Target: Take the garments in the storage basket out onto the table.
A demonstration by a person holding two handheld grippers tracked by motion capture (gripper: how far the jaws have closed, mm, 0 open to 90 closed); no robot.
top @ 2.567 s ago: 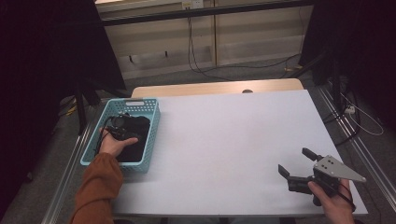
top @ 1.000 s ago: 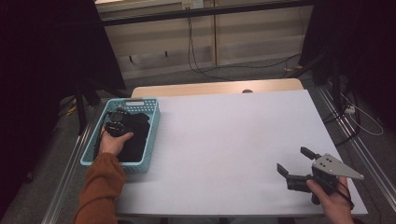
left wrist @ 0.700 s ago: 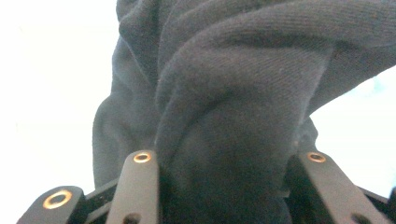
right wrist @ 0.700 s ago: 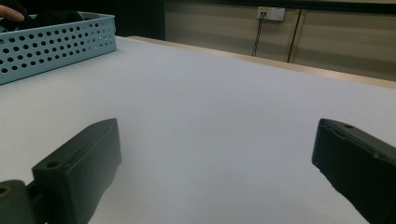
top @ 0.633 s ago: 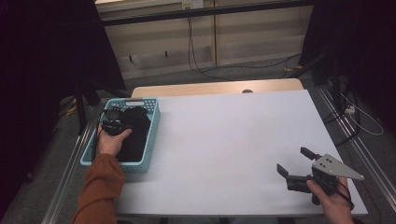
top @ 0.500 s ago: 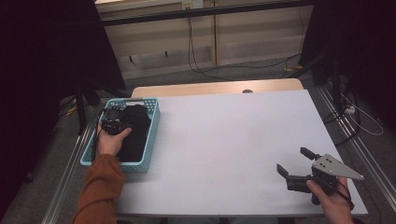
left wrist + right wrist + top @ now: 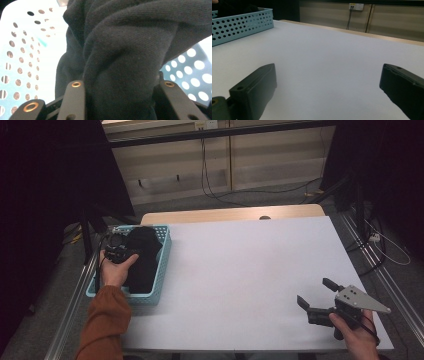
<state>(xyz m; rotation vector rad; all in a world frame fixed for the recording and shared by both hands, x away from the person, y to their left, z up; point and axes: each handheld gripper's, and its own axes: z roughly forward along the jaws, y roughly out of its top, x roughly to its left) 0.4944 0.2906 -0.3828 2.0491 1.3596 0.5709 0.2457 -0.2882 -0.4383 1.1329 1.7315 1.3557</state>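
A black cloth (image 7: pixel 145 256) lies bunched in a light blue perforated basket (image 7: pixel 163 265) at the table's left edge. My left gripper (image 7: pixel 120 252) is over the basket's far left part, shut on a thick fold of the cloth. In the left gripper view the black cloth (image 7: pixel 130 62) fills the gap between both jaws of the left gripper (image 7: pixel 120 86), and the basket's wall (image 7: pixel 22 62) shows behind. My right gripper (image 7: pixel 314 291) rests low near the table's front right corner, open and holding nothing. The right gripper (image 7: pixel 327 77) points across the bare white table (image 7: pixel 324 45).
The basket (image 7: pixel 239 23) stands far off at the left in the right gripper view. A wooden strip (image 7: pixel 225 215) borders the table's far edge. Cables (image 7: pixel 220 190) trail on the floor beyond it. Metal rails (image 7: pixel 370 265) run along the table's right side.
My left hand has risen a little and shifted toward the basket's far end, drawing the black cloth up with it. The right gripper has stayed where it was.
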